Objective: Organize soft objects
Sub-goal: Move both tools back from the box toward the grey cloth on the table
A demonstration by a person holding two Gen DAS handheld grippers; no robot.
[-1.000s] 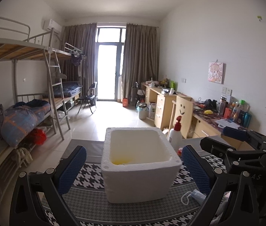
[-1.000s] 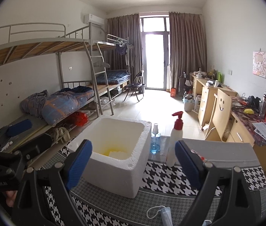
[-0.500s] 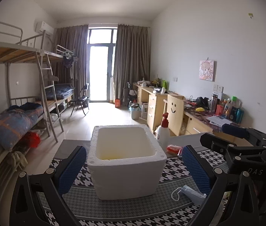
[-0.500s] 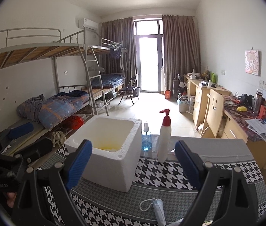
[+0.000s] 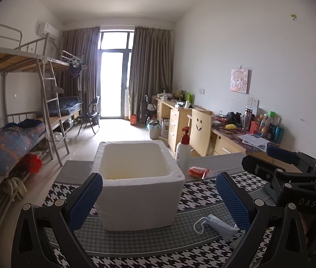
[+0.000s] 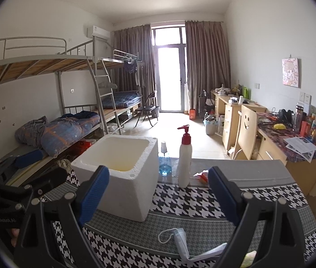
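Note:
A white foam box [image 5: 139,185] stands open on the houndstooth mat [image 5: 202,189]; it also shows in the right wrist view [image 6: 117,174]. A folded face mask [image 5: 219,224] with ear loops lies on the mat to the box's front right, and in the right wrist view [image 6: 180,239]. A red soft packet [image 5: 198,171] lies behind the box, also in the right wrist view [image 6: 202,176]. My left gripper [image 5: 158,203] is open and empty, in front of the box. My right gripper [image 6: 158,197] is open and empty, above the mask.
A white pump bottle [image 6: 184,163] and a small blue bottle [image 6: 164,162] stand behind the box. The right gripper's body [image 5: 291,178] is at the right in the left wrist view. Bunk beds [image 5: 12,134] stand left, desks [image 5: 224,134] right.
Both grippers have pulled back and away from the box. The mask and the red packet have come further into view. Both jaws stay open.

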